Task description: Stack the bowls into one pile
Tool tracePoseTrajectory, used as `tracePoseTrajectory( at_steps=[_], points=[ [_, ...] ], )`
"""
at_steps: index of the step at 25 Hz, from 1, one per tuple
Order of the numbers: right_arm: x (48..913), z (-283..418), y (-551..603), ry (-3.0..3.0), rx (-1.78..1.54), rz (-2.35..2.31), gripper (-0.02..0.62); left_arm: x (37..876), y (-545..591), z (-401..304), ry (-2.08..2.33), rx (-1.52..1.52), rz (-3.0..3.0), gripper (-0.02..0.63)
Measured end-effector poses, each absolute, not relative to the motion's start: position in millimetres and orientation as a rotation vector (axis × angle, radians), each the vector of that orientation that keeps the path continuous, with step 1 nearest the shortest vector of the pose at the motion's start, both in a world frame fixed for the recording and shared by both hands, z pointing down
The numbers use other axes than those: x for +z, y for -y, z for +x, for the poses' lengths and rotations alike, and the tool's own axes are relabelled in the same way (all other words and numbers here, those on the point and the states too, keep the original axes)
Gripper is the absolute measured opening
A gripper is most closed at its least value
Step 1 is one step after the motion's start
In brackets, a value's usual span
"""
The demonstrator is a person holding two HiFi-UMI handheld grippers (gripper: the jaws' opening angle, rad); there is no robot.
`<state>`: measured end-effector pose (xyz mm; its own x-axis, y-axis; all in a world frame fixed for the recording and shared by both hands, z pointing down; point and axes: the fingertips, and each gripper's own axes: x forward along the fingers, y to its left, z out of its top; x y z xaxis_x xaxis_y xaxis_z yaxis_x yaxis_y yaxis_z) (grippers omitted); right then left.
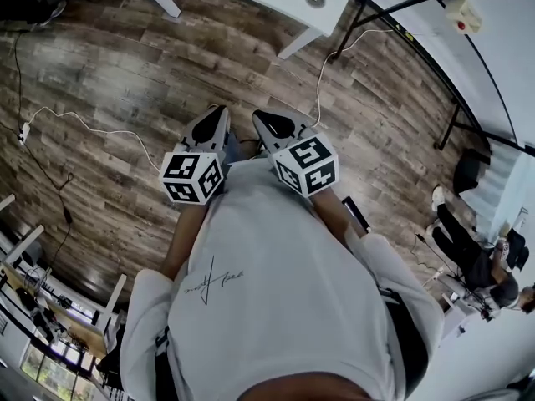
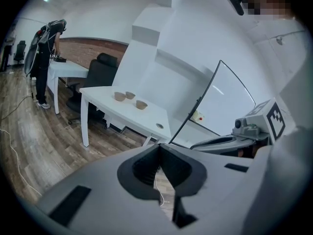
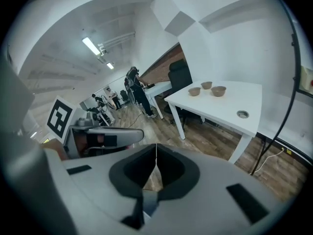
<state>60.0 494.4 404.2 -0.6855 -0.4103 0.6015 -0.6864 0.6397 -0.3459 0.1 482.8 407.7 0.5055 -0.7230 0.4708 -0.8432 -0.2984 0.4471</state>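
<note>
Left gripper [image 1: 216,117] and right gripper [image 1: 269,122] hang side by side, jaws pressed together and empty, because the three bowls [image 2: 130,95] sit unstacked on the table [image 2: 146,119], well away.

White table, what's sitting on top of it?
Three bowls stand side by side on the white table, unstacked, plus a round grommet near its edge. The bowls' insides are hidden at this angle.

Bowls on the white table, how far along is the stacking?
Nothing done: the three small tan bowls sit unstacked on the white table. In hand: nothing; left gripper and right gripper are shut, empty, away from the table. All stacking is left.
</note>
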Motion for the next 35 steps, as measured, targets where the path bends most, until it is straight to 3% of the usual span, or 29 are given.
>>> tracePoseTrajectory(
  at_steps=[17, 35],
  points=[
    [385.1, -57.1, -415.4, 2.417, 0.697, 0.884, 0.011, 389.2, -410.0, -106.4, 1.224, 0.225, 2.201, 0.008],
    [379.3, -68.2, -379.2, 2.427, 0.691, 1.004, 0.011, 387.3, -369.5, -140.3, 1.291, 0.174, 2.201, 0.008]
  ],
)
